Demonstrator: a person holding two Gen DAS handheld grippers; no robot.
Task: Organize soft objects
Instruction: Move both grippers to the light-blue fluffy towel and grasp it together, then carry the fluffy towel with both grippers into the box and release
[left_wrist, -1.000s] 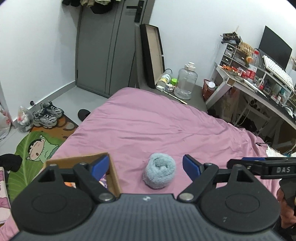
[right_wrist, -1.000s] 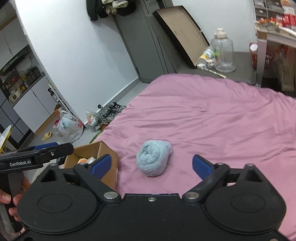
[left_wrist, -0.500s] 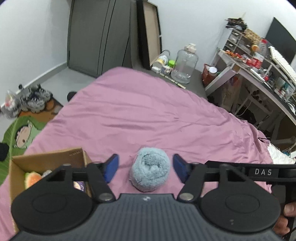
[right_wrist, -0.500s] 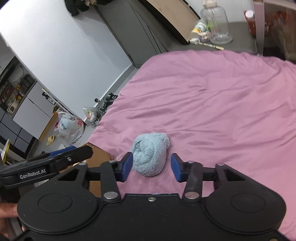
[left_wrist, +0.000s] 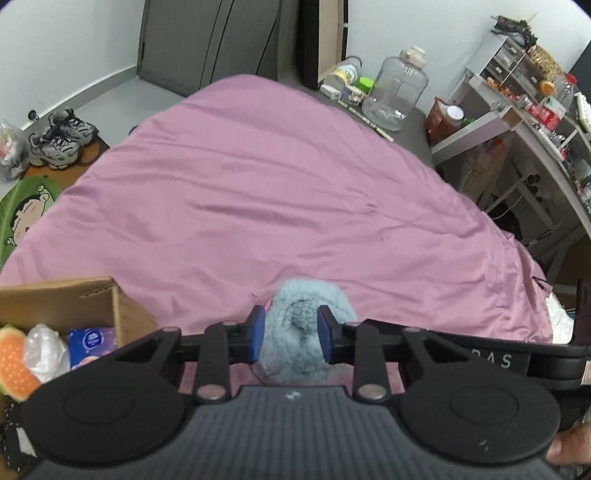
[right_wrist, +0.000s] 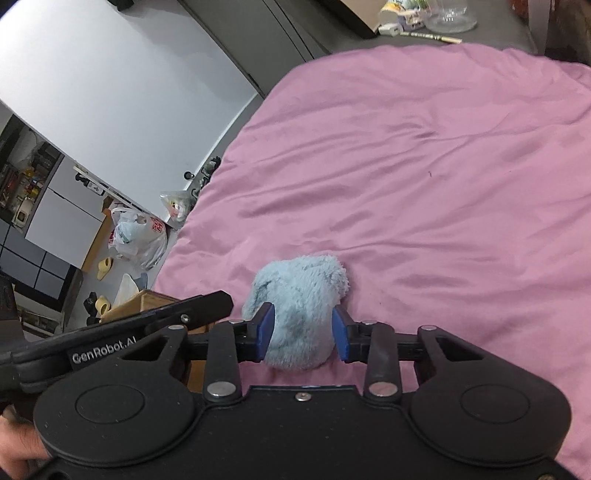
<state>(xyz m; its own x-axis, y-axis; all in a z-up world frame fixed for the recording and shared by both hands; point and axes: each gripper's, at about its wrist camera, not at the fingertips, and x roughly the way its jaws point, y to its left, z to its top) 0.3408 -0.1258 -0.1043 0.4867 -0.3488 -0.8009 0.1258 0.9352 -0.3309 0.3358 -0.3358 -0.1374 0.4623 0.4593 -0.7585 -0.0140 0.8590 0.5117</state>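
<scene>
A fluffy light-blue rolled towel (left_wrist: 304, 328) lies on the pink bedspread (left_wrist: 258, 192) at the near edge. My left gripper (left_wrist: 290, 336) is shut on it, its blue pads pressing both sides. My right gripper (right_wrist: 303, 334) is shut on the same towel (right_wrist: 299, 306) from the other side. An open cardboard box (left_wrist: 74, 302) stands at the left, touching the bed's edge; it holds a blue tissue pack (left_wrist: 92, 341), a white bag and an orange sponge-like item. Its corner shows in the right wrist view (right_wrist: 144, 301).
Sneakers (left_wrist: 59, 142) and a cartoon mat (left_wrist: 22, 214) lie on the floor at the left. A large clear water jug (left_wrist: 397, 92) and a cluttered white desk (left_wrist: 524, 122) stand beyond the bed. Plastic bags (right_wrist: 136, 240) and slippers lie on the floor.
Both grippers moved down and forward onto the towel and closed on it, from wide open to pads pressing its sides. The towel is squeezed narrower.
</scene>
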